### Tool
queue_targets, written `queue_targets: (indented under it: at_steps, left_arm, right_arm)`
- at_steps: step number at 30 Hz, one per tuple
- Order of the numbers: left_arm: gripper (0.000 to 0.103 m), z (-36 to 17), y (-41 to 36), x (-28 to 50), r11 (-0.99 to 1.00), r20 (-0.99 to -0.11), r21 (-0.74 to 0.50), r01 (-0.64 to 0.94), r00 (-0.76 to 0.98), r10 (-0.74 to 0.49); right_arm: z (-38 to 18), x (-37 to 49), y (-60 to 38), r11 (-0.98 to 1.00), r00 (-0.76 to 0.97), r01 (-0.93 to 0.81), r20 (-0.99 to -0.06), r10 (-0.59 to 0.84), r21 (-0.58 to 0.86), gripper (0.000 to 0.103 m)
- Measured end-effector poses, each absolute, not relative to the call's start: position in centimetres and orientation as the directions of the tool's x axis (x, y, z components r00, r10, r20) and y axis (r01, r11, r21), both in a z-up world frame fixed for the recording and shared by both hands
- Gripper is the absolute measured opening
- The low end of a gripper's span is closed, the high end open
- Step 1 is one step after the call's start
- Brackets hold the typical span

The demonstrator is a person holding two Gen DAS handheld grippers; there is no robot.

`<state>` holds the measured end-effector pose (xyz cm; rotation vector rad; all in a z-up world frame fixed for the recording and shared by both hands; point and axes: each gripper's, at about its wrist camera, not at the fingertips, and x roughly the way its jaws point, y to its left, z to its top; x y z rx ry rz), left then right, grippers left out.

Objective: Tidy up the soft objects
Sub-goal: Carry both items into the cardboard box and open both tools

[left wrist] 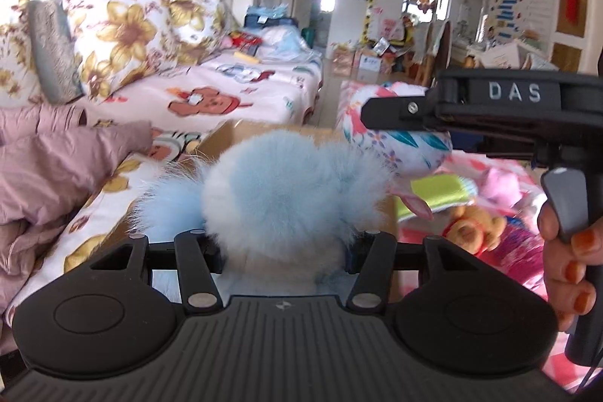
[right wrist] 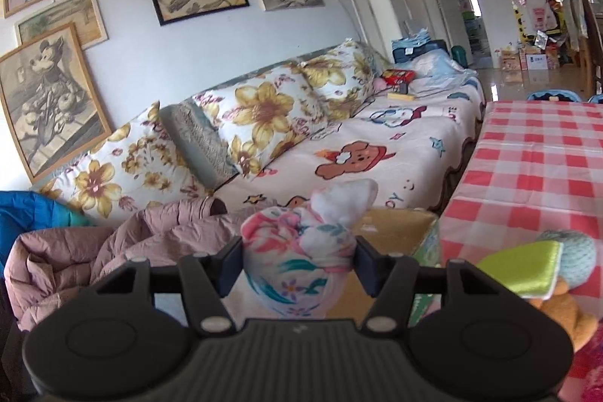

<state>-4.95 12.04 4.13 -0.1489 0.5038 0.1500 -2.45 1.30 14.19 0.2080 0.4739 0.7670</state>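
Pale blue fur, long and fluffy with whiter patches, makes up the plush toy (left wrist: 286, 187) that fills the gap of the left tongs (left wrist: 286, 251). The left tongs point slightly downward over an open cardboard box (left wrist: 241, 130), and their two pads press into the toy's sides, about half closed and gripping it. Just ahead and to the right, the right tongs (right wrist: 297, 262) come in sideways, held by a hand (left wrist: 569, 262) with orange-painted nails around the grip. They are partly closed on a white cloth bundle (right wrist: 301, 251) printed with pink and teal flowers, its knotted top sticking up between the pads. That bundle hangs above the same box, at the edge of the counter (right wrist: 527, 168) with its red checked cloth. To the right of the right tongs lie a green sponge (right wrist: 524, 270) and a brown teddy (right wrist: 565, 311).
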Motion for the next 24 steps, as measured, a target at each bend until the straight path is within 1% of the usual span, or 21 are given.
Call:
queue_targets:
  at_steps: [9, 12, 13, 14, 15, 16, 18, 20, 24]
  left_arm:
    - [0.065, 3.5, 13.1, -4.5, 0.972, -0.549, -0.104, -0.212, 0.827, 0.122]
    - [0.07, 3.4, 12.9, -4.7, 0.972, -0.566, -0.082, -0.22, 0.813, 0.137]
    - [0.072, 3.4, 12.9, -4.9, 0.971, -0.567, -0.076, -0.226, 0.811, 0.144]
    - [0.076, 3.7, 12.9, -4.9, 0.971, -0.569, -0.073, -0.229, 0.809, 0.148]
    - [0.08, 3.9, 13.0, -5.0, 0.97, -0.567, -0.071, -0.233, 0.809, 0.153]
    - [0.089, 4.1, 13.0, -5.3, 0.97, -0.561, -0.066, -0.236, 0.813, 0.159]
    - [0.09, 4.7, 12.7, -5.9, 0.97, -0.545, -0.044, -0.241, 0.819, 0.178]
    - [0.09, 5.5, 12.5, -6.5, 0.969, -0.525, -0.032, -0.244, 0.829, 0.191]
    - [0.09, 7.0, 12.0, -7.5, 0.97, -0.498, -0.025, -0.242, 0.845, 0.198]
  right_arm:
    - [12.3, -1.8, 4.2, 0.7, 0.569, -0.634, -0.414, 0.71, 0.33, 0.062]
    - [11.7, -1.8, 4.9, 0.721, 0.573, -0.63, -0.455, 0.682, 0.289, 0.066]
    - [11.6, -1.9, 5.1, 0.73, 0.578, -0.627, -0.466, 0.67, 0.272, 0.073]
    - [11.6, -2.0, 5.0, 0.732, 0.58, -0.628, -0.467, 0.667, 0.265, 0.077]
    - [11.7, -2.1, 4.8, 0.728, 0.58, -0.63, -0.46, 0.672, 0.27, 0.081]
    - [11.9, -2.3, 4.5, 0.724, 0.582, -0.633, -0.448, 0.678, 0.274, 0.084]
    - [12.6, -2.7, 3.6, 0.727, 0.6, -0.628, -0.422, 0.68, 0.279, 0.087]
    - [13.3, -3.1, 2.5, 0.738, 0.627, -0.614, -0.396, 0.671, 0.28, 0.087]
    - [14.3, -3.9, -0.1, 0.792, 0.707, -0.562, -0.358, 0.61, 0.24, 0.089]
